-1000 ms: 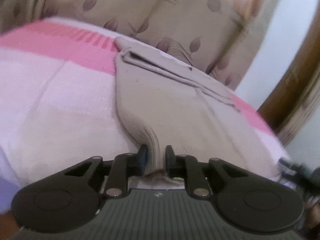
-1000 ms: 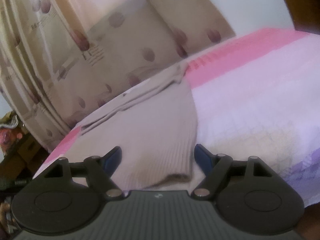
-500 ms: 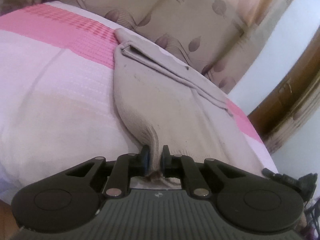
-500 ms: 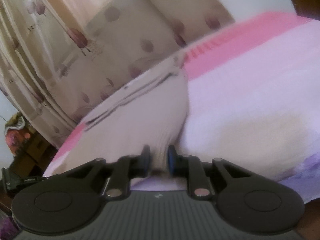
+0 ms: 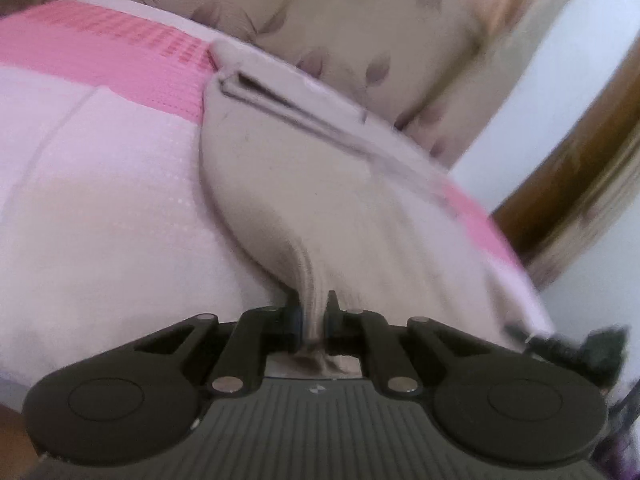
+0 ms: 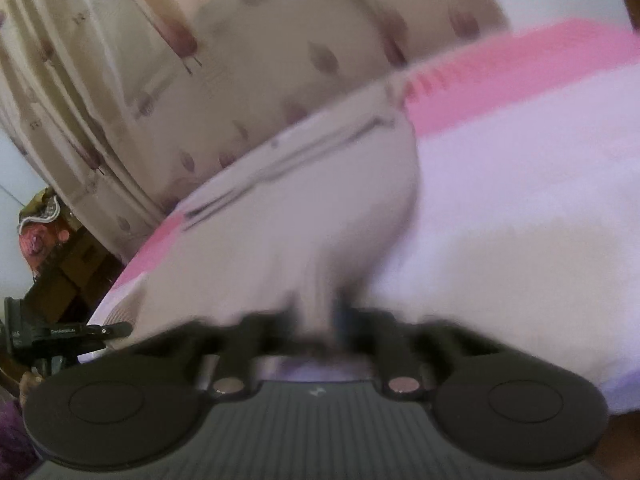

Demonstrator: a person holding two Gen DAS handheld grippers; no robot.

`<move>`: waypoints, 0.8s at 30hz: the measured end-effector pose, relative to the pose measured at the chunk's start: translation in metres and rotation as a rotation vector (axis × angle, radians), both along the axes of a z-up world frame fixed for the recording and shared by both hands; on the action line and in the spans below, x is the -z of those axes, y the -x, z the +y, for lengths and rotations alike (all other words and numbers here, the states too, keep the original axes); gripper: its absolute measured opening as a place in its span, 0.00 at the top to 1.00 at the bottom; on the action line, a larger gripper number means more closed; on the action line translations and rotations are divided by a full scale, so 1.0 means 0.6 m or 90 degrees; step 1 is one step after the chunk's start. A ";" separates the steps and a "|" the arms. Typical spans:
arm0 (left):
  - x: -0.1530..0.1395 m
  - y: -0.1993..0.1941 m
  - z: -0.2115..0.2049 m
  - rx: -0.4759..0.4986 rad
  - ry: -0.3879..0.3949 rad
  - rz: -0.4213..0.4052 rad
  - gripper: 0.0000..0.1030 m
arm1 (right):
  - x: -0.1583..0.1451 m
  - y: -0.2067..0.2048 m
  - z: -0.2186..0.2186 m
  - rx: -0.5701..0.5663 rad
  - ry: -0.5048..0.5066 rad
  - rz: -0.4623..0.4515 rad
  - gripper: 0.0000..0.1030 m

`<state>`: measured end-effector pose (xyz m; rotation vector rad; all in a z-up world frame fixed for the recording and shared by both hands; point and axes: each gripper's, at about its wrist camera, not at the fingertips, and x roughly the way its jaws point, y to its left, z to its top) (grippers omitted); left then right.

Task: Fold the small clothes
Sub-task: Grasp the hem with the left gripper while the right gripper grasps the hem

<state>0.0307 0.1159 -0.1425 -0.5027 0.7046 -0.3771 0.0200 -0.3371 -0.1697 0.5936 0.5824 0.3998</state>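
Observation:
A beige knit garment lies on a bed with a pink and pale lilac cover. Its far end is folded into layered edges. My left gripper is shut on the garment's near ribbed hem at its left corner, and the cloth rises in a pulled ridge to the jaws. In the right wrist view the same garment shows blurred. My right gripper is shut on the near hem at its right corner. The other gripper's tip shows at the right edge of the left view.
Beige curtains with a leaf print hang behind the bed. A wooden frame and white wall stand at the right of the left view. Boxes and clutter sit beside the bed at the left of the right view.
My right gripper closed from open onto the hem's right corner. Both grippers have lifted the near hem, pulling the cloth up into ridges. The views are now motion-blurred.

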 end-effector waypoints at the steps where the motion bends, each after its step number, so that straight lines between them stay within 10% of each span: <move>1: 0.001 0.003 0.001 -0.009 -0.003 -0.001 0.90 | 0.003 0.001 0.000 -0.004 -0.014 -0.004 0.88; 24: -0.116 -0.018 -0.031 -0.080 -0.002 -0.123 0.90 | -0.052 -0.043 -0.034 0.012 -0.301 -0.074 0.88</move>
